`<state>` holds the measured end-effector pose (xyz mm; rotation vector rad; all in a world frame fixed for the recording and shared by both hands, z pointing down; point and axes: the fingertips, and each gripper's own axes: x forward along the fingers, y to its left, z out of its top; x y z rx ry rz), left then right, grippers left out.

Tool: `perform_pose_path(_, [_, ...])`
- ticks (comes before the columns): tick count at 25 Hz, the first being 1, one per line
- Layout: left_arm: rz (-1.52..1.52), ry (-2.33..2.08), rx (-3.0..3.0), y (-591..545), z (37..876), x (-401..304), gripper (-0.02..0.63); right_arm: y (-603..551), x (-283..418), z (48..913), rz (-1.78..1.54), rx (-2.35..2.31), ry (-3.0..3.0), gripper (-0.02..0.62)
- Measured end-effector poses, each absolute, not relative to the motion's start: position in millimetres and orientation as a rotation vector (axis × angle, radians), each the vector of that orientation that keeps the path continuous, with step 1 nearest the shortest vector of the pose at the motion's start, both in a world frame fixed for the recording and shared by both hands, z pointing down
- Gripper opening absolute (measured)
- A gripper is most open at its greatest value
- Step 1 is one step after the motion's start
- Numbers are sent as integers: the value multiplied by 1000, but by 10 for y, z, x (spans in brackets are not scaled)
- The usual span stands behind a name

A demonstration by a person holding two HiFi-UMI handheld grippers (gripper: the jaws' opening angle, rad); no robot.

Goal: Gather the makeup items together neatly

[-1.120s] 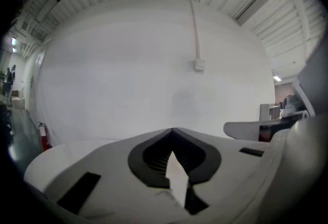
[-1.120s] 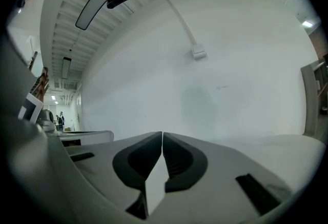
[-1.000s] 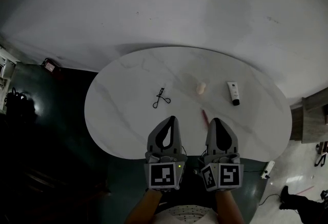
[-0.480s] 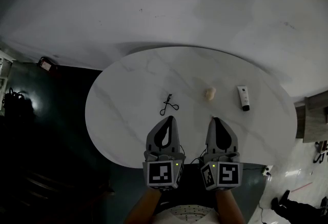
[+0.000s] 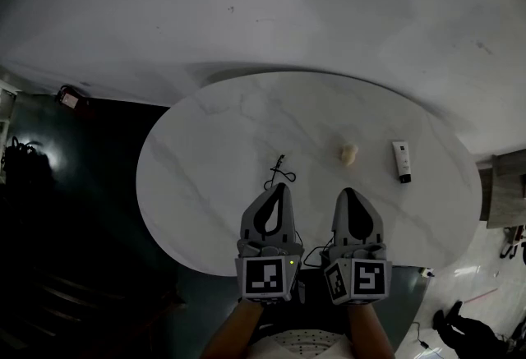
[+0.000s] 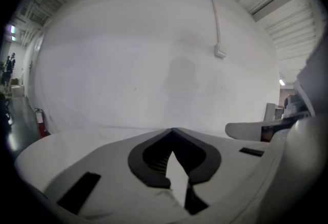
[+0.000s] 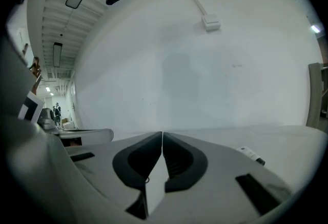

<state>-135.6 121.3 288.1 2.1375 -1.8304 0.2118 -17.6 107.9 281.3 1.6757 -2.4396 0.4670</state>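
Black eyelash curler (image 5: 278, 174), beige sponge (image 5: 349, 154), white black-capped tube (image 5: 402, 162)

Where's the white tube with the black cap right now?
In the head view the white tube lies flat on the right part of the oval table, just right of the small beige lump and ahead-right of the right gripper.

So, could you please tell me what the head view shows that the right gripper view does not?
Only the head view plainly shows the eyelash curler and the beige sponge ahead of the tongs. Only the right gripper view shows the wall box with its cable, and distant people at far left. Both show the white table, the tube, the left tongs and the right tongs, shut and empty.
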Motion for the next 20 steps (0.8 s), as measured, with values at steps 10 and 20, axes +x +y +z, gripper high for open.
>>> perform_pose_path(10, [258, -1837, 2055, 1182, 3148, -1448, 35, 1049, -200, 2986, 514, 1604, -2418, 15])
perform_pose_path(20, [369, -1840, 2017, 999, 3586, -1540, 38, 964, -170, 3225, 571, 1508, -2420, 15])
